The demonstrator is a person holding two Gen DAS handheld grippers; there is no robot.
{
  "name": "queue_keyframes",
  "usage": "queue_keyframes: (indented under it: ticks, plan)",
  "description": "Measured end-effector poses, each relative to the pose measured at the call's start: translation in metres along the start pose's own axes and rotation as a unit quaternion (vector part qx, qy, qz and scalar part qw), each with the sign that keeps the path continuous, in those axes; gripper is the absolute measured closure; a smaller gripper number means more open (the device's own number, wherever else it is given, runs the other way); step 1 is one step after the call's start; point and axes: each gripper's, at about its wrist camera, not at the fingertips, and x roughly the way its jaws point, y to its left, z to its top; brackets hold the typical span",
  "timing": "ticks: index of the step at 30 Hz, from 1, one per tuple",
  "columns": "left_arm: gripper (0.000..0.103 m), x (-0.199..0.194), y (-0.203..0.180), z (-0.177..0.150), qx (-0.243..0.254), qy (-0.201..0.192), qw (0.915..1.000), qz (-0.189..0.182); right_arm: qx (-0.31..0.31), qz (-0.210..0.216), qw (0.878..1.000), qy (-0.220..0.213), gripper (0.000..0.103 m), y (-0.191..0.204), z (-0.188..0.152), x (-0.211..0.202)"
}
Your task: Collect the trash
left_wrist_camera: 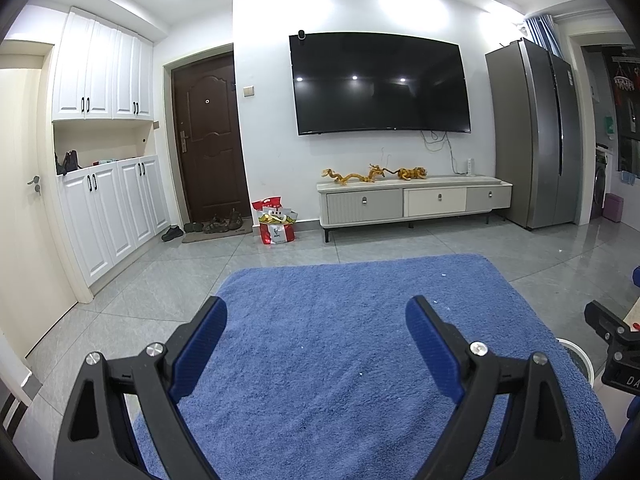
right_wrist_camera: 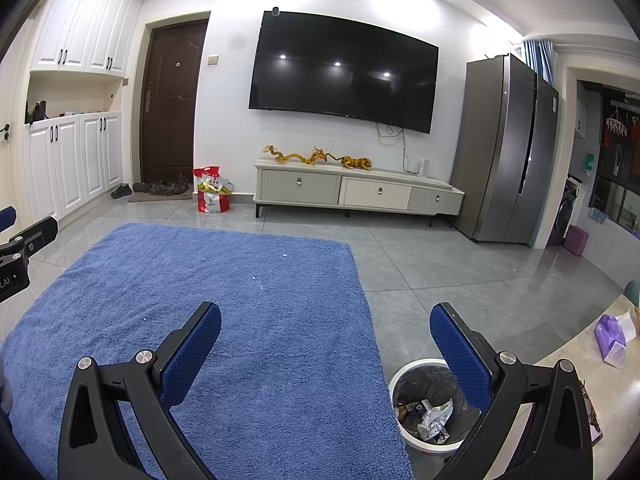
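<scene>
My left gripper (left_wrist_camera: pixel 316 320) stands open over the blue rug (left_wrist_camera: pixel 340 340), nothing between its blue pads. My right gripper (right_wrist_camera: pixel 326 326) is open too, held above the rug's (right_wrist_camera: pixel 240 320) right edge. A white trash bin (right_wrist_camera: pixel 400 380) with a dark liner stands on the grey tiles just right of the rug, below my right finger; crumpled wrappers (right_wrist_camera: pixel 434 416) lie inside it. A few tiny white specks (right_wrist_camera: pixel 255 278) dot the rug. The bin's rim (left_wrist_camera: pixel 576 354) shows at the right in the left wrist view. Each gripper shows at the edge of the other's view.
A red bag stuffed with rubbish (right_wrist_camera: pixel 213 194) (left_wrist_camera: pixel 276 222) stands against the far wall beside the brown door (right_wrist_camera: pixel 168 104). A low TV cabinet (right_wrist_camera: pixel 356 192), a fridge (right_wrist_camera: pixel 504 152), white cupboards (left_wrist_camera: pixel 112 208) and shoes (left_wrist_camera: pixel 216 224) line the walls. A counter with a purple tissue pack (right_wrist_camera: pixel 610 342) lies at right.
</scene>
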Motion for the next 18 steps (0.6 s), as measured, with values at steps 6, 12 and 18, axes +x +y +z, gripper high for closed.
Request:
queue_keyframes:
  ticks: [6,12,18]
  plan:
    - [0.012,-0.0006,0.0004,-0.0004,0.000,0.001,1.0000,0.000,-0.001,0.001,1.000,0.000,0.001,-0.0007,-0.0011,-0.0001]
    - [0.012,0.0004,0.0004,-0.0010,0.001,0.003,1.0000,-0.001,-0.002,0.001,1.000,0.000,0.001,-0.0010,-0.0018,-0.0001]
    - [0.012,0.0003,0.0001,-0.0013,0.001,0.003,1.0000,0.000,-0.002,0.001,1.000,0.001,0.001,-0.0012,-0.0018,0.0001]
